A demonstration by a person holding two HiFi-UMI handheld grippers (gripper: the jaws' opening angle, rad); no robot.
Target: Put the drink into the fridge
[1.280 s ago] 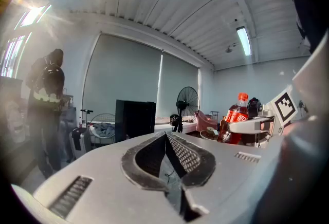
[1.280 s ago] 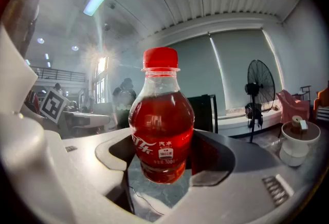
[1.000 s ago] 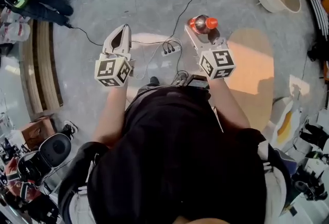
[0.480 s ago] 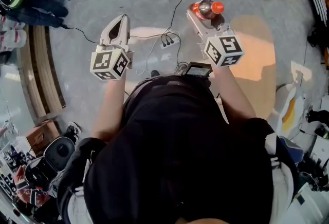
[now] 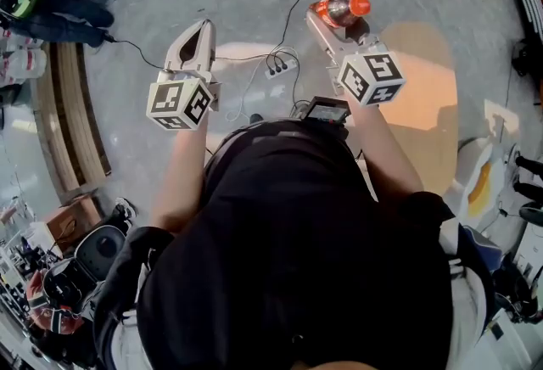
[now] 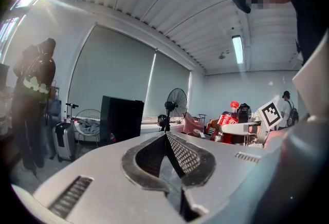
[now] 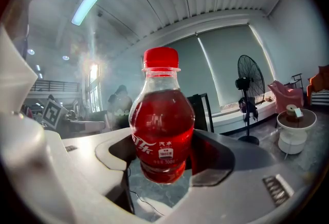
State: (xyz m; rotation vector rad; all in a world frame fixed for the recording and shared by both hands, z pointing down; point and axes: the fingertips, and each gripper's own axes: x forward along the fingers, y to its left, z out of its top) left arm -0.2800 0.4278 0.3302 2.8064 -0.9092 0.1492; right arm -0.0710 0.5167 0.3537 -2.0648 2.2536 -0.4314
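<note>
Right gripper (image 5: 327,18) clamps red drink bottle (image 7: 162,130) near base; left gripper (image 5: 201,25) closed, empty. Keep grip firm, bottle steady while carrying.

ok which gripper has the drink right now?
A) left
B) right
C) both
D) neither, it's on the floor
B: the right gripper view shows the red-capped bottle clamped upright between the jaws of the right gripper, while the left gripper has its jaws closed together with nothing between them.
</note>
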